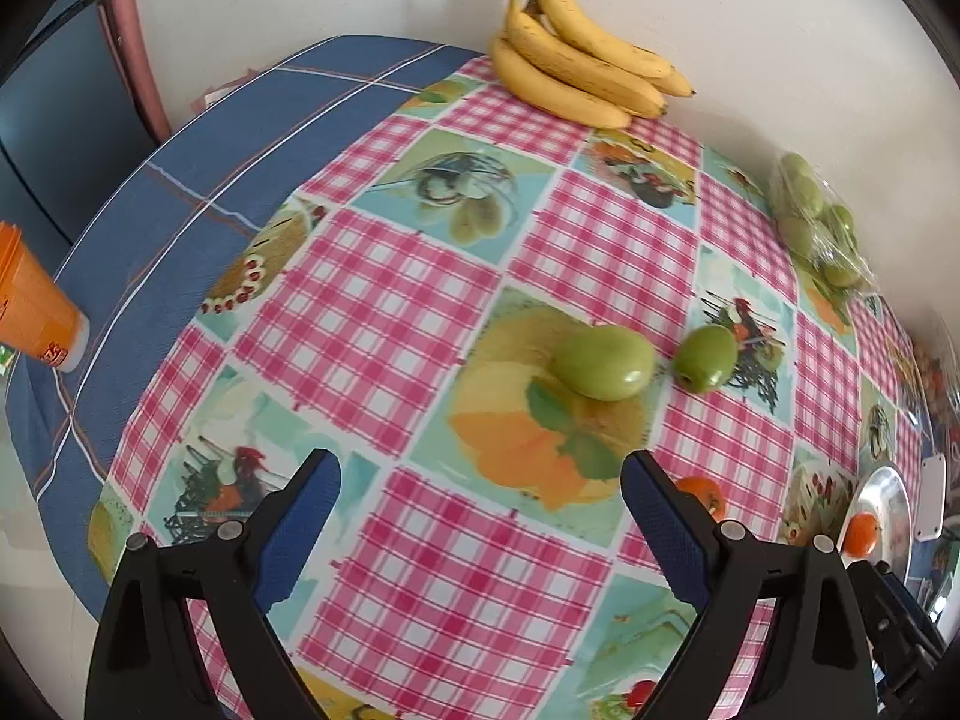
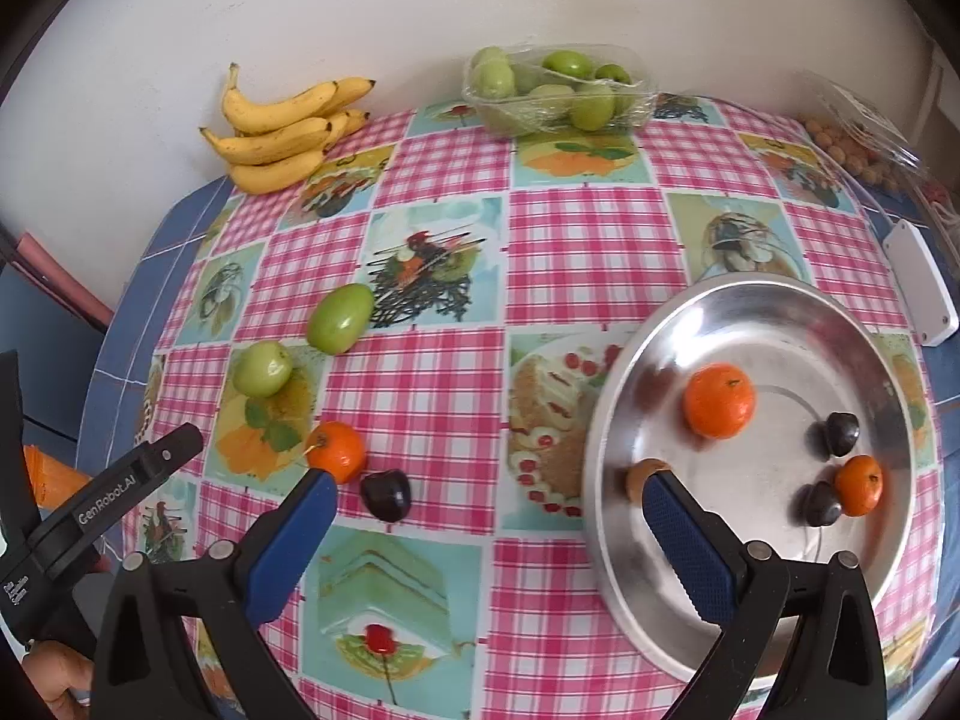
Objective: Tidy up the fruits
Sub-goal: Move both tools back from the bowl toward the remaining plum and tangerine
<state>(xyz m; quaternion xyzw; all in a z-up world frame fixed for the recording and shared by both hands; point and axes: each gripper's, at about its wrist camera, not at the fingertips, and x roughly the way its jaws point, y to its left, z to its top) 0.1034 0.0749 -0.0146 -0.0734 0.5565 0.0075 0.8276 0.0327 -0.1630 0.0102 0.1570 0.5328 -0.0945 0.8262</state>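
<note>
The left gripper (image 1: 480,498) is spread wide and empty; two green fruits (image 1: 603,362) lie ahead of it on the tablecloth (image 1: 384,300). The right gripper (image 2: 483,507), also spread, hovers between a tangerine (image 2: 337,451) and the metal plate (image 2: 660,612).

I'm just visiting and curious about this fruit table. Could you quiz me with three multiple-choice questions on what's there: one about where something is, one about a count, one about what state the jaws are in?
1. Where do the bananas lie?
A. In the metal bowl
B. At the table's far edge by the wall
C. Inside the clear box

2. How many orange fruits are in the metal bowl?
A. Two
B. Four
C. None

3. How do the right gripper jaws stand?
A. Shut on a plum
B. Shut on an orange
C. Open, holding nothing

Answers: 1 B, the bunch rests against the white wall. 2 A, a big one and a small one show inside; a third is on the cloth. 3 C, the blue pads are wide apart, with nothing between them.
</note>
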